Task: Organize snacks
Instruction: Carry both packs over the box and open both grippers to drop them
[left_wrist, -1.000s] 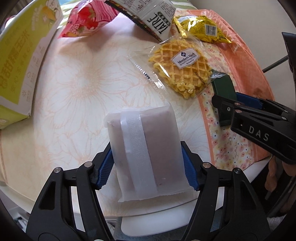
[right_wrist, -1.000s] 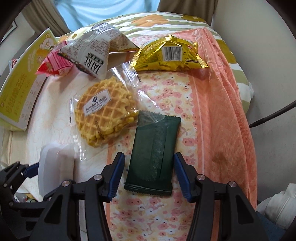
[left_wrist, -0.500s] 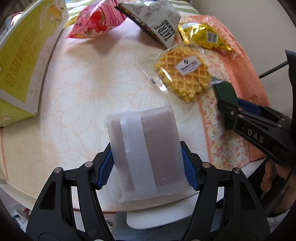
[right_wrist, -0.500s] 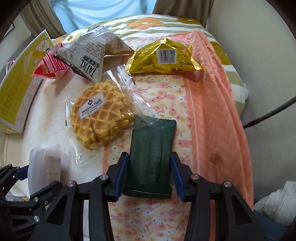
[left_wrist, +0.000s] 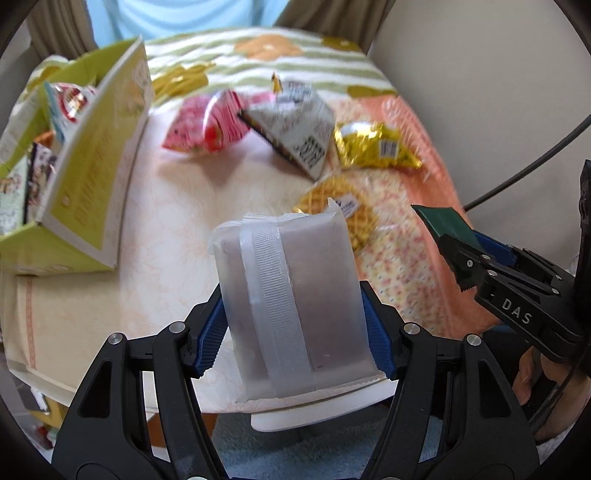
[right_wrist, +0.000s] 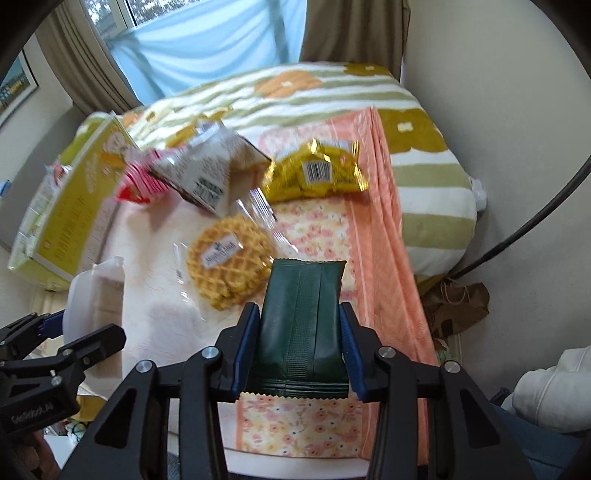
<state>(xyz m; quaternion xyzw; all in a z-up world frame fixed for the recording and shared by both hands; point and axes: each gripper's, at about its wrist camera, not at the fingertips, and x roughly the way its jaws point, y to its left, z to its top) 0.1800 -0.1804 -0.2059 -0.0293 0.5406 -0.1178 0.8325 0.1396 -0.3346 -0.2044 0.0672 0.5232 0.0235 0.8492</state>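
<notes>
My left gripper (left_wrist: 295, 325) is shut on a frosted white snack packet (left_wrist: 291, 302) with a ribbed seam, held up above the table. My right gripper (right_wrist: 301, 350) is shut on a dark green packet (right_wrist: 303, 325), also lifted off the cloth; its blue pads press both long edges. From the left wrist view the right gripper (left_wrist: 465, 254) shows at the right with the green packet (left_wrist: 443, 221) sticking out. On the table lie a wrapped waffle (right_wrist: 229, 266), a gold packet (right_wrist: 314, 173), a grey triangular packet (right_wrist: 207, 173) and a pink packet (left_wrist: 203, 125).
An open yellow-green box (left_wrist: 92, 177) with several packets inside stands at the table's left. A flowered cloth (right_wrist: 373, 229) covers the round table (left_wrist: 325, 417). Behind is a striped cushion (right_wrist: 424, 170), curtains and a window. A black cable (right_wrist: 524, 229) hangs at the right.
Both grippers rose from the table with their packets. The right gripper's jaws closed onto the green packet and lifted it off the cloth. The box's open top has come into view.
</notes>
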